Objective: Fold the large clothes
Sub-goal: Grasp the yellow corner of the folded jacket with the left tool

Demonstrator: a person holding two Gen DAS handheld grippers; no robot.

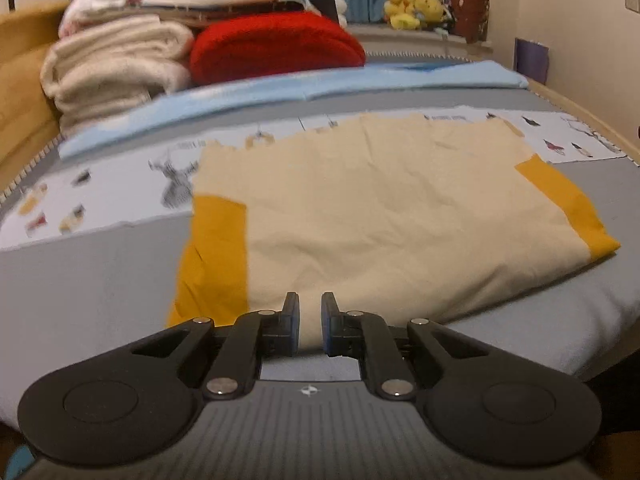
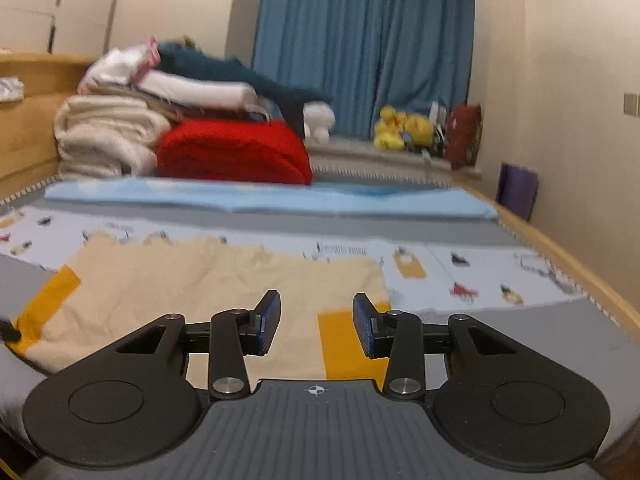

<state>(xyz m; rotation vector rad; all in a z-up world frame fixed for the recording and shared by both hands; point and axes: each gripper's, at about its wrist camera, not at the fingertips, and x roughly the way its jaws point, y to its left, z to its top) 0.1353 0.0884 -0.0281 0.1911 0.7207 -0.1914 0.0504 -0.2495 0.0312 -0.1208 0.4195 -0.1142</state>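
Here we see the cream cloth point(image 1: 380, 208) with mustard bands lying flat on the grey bed point(image 1: 92, 272). Our left tongs point(image 1: 310, 322) stand narrowly parted at its near edge, gripping nothing; our right tongs point(image 2: 316, 322) gape wide above it. Behind sit a red blanket point(image 1: 276, 46) and folded towels point(image 1: 116, 68).

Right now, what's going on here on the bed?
A person holding a two-finger gripper in each hand is working on a cream garment with mustard-yellow panels, lying flat on the grey bed. The left gripper sits at the garment's near edge, jaws a narrow gap apart with cloth showing between them. The right gripper is open over a yellow panel, holding nothing. Folded blankets are stacked at the far end.
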